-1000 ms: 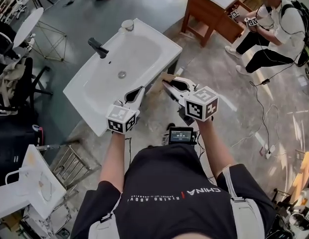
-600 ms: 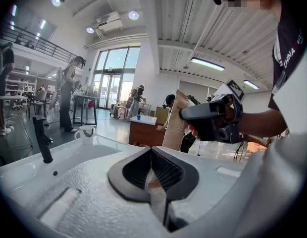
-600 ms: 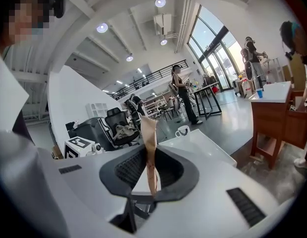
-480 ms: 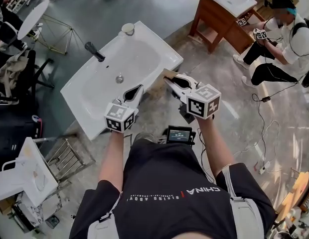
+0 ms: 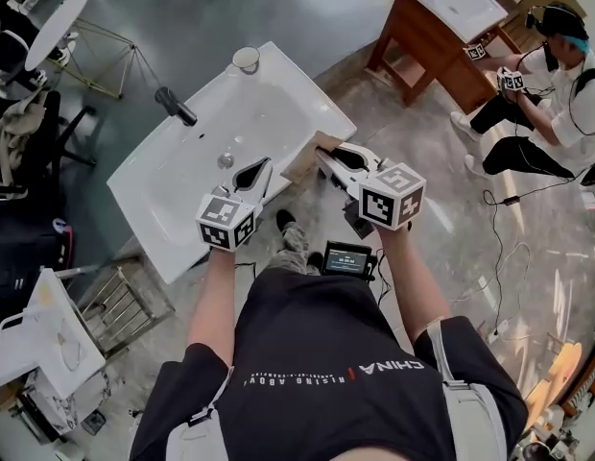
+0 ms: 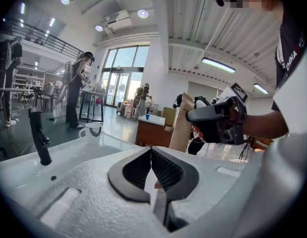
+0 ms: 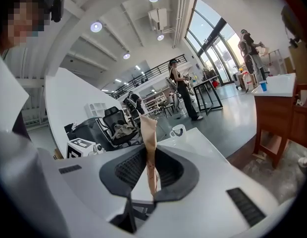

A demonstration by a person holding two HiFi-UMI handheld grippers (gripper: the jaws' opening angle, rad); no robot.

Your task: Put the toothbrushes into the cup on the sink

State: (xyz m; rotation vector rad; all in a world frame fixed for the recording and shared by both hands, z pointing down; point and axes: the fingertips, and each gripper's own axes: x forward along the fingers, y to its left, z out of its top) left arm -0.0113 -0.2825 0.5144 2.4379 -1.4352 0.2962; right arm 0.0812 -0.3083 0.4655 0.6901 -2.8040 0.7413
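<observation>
The white sink (image 5: 278,94) stands ahead and to my left, with a black faucet (image 5: 173,105) and a white cup (image 5: 245,60) at its far corner. A tan paper packet (image 5: 308,156) is held upright in my right gripper (image 5: 323,155), which is shut on it beside the sink's near right corner. In the right gripper view the packet (image 7: 149,148) sticks up between the pads, with the cup (image 7: 178,130) beyond. My left gripper (image 5: 258,170) hangs over the sink's front edge, shut with nothing in it. The left gripper view shows its tips touching (image 6: 151,150) and the cup (image 6: 93,129) far off.
A wooden cabinet (image 5: 422,41) with a second basin and a blue cup stands at the upper right. A person (image 5: 566,94) sits beside it with cables across the floor. Chairs (image 5: 29,123) and a metal rack (image 5: 125,301) stand at the left.
Both grippers have come closer to the sink. The left one has gone from short of the front edge to over it. The right still holds the packet.
</observation>
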